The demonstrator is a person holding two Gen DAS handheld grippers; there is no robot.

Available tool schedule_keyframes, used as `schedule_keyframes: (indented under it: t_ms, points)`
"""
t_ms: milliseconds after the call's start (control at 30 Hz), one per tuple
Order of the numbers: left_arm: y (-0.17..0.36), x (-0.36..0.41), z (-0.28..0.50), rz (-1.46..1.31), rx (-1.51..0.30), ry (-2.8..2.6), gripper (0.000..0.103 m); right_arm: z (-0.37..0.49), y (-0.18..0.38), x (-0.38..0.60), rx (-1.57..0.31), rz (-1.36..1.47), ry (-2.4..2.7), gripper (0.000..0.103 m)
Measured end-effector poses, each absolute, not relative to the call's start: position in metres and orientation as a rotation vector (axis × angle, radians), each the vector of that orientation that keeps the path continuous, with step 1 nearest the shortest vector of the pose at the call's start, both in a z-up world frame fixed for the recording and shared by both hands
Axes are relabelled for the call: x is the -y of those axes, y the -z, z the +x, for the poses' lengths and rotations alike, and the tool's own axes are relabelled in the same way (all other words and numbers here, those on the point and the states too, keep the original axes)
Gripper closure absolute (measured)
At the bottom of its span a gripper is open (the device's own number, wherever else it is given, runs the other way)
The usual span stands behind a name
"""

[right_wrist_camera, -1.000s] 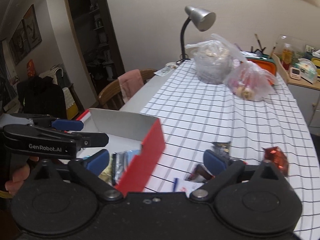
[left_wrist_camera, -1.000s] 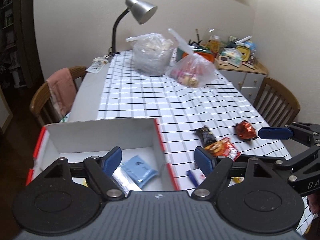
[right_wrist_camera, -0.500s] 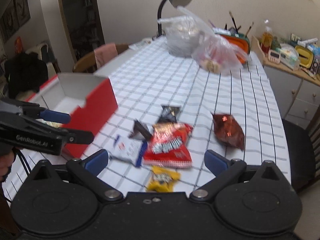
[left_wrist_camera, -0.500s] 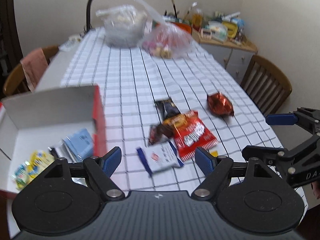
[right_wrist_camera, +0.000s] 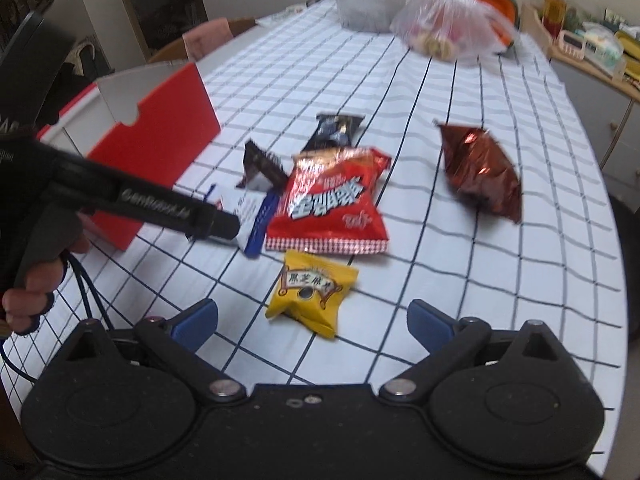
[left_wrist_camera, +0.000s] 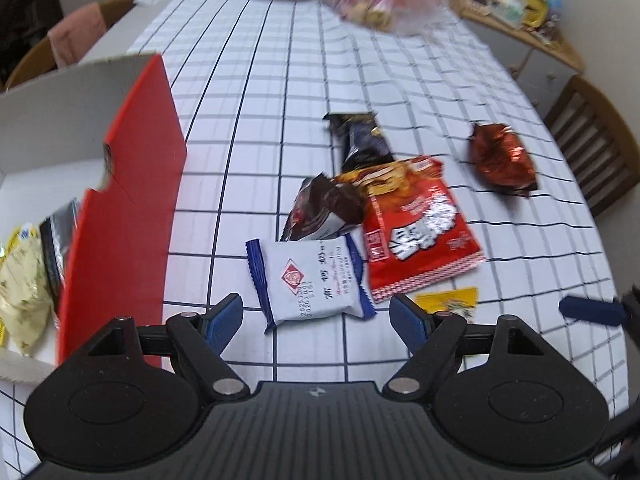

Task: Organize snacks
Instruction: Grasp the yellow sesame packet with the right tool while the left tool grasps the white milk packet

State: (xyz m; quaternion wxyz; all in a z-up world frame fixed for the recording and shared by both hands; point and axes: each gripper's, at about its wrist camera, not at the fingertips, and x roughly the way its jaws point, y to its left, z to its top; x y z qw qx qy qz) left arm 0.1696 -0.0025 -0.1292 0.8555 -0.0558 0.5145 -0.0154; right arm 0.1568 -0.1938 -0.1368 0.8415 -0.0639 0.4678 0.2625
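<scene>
Both grippers hang empty, jaws wide: the left gripper [left_wrist_camera: 316, 314] over the white packet [left_wrist_camera: 310, 280], the right gripper [right_wrist_camera: 312, 320] over the yellow packet [right_wrist_camera: 314, 292], near the table's [left_wrist_camera: 260, 80] front edge. The red bag [left_wrist_camera: 416, 224] overlaps the white packet, so closing could drag both or snag the cloth.

White black-gridded tablecloth [right_wrist_camera: 460, 240], red box [left_wrist_camera: 132, 184], yellow packet [right_wrist_camera: 312, 294], seemingly reddish-brown foil bag [right_wrist_camera: 480, 168]

Far beyond the gripper, two knotted plastic bags [right_wrist_camera: 448, 32] sit on the checked tablecloth [right_wrist_camera: 304, 68], wooden chair [left_wrist_camera: 592, 144] off right, cluttered sideboard [right_wrist_camera: 592, 60] behind.
</scene>
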Motion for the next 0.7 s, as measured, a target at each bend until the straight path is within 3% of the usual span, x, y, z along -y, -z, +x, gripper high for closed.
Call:
schedule_keyframes:
  t_ms: [333, 633, 700]
  points:
    - [0.152, 0.000, 0.205, -0.158, -1.187, -0.033, 0.023, 0.184, 0.161, 0.171, -1.069, -0.164, -0.540, 0.006]
    - [0.159, 0.004, 0.216, -0.128, -1.216, -0.069, 0.022, 0.192, 0.172, 0.160, -1.123, -0.199, -0.461, 0.018]
    - [0.160, 0.007, 0.217, -0.098, -1.218, -0.076, 0.022, 0.191, 0.173, 0.158, -1.123, -0.213, -0.449, 0.025]
